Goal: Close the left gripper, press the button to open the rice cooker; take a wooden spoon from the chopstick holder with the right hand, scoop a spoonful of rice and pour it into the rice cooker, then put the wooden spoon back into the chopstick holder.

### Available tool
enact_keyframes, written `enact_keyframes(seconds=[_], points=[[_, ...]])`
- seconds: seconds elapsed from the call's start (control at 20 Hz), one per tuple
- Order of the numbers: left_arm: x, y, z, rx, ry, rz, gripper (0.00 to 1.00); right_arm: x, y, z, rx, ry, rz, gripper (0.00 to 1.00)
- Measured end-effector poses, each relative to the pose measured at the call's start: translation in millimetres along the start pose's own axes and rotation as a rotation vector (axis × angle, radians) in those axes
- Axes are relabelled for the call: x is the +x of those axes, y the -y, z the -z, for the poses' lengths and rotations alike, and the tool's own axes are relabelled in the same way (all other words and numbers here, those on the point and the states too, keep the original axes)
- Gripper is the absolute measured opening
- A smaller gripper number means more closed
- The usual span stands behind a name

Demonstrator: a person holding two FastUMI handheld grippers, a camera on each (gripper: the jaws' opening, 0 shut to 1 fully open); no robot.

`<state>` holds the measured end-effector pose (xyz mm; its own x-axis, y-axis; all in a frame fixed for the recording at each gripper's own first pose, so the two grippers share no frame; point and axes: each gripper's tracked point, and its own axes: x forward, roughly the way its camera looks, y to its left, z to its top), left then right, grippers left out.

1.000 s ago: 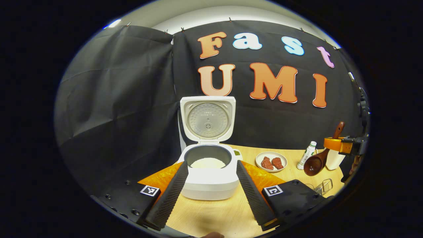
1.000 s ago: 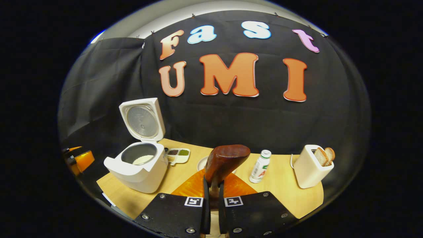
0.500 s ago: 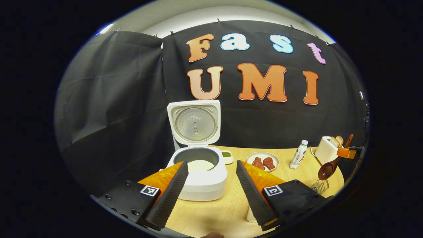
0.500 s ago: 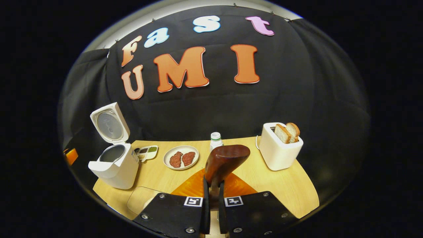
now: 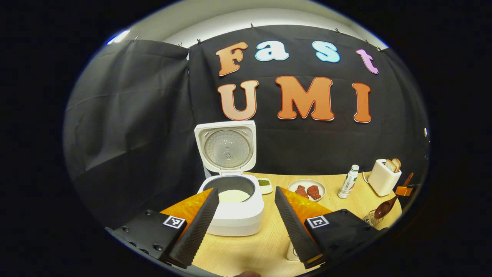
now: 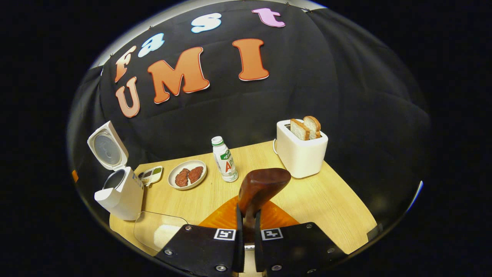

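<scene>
Gripping wooden spoon (image 6: 261, 186) — right gripper (image 6: 246, 231); rice cooker (image 5: 231, 204) open.

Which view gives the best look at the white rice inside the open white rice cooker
The left gripper view: it faces the open white rice cooker head-on, so the white rice in the pot is plain. The right gripper view catches the cooker far left, pot interior too small to tell.

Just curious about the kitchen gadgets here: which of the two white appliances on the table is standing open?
The rice cooker, at the table's left end: its lid is flipped up with rice visible inside. The toaster has no lid, just two bread slices sticking up.
</scene>
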<state>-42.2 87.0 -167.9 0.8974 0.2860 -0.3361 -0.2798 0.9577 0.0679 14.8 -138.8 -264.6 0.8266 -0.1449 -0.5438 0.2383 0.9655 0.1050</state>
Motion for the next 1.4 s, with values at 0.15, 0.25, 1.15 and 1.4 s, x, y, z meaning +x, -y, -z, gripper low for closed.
enact_keyframes(seconds=[0.15,0.25,1.15,1.4], points=[[-1.9,-2.9,-4.0,0.002,0.01,-0.008,0.99,10.6,-0.7,14.9,0.053,-0.017,-0.014,0.1],[-0.3,-6.6,-4.6,0.005,0.01,-0.016,0.99,18.9,2.5,31.2,0.071,-0.05,-0.009,0.11],[72.9,-71.3,-106.6,-0.045,0.113,-0.006,0.99,14.3,24.2,57.4,0.156,-0.111,0.033,0.66],[112.9,-74.2,-140.0,-0.058,0.119,0.032,0.99,-8.3,30.6,24.4,0.096,-0.048,0.094,0.84]])
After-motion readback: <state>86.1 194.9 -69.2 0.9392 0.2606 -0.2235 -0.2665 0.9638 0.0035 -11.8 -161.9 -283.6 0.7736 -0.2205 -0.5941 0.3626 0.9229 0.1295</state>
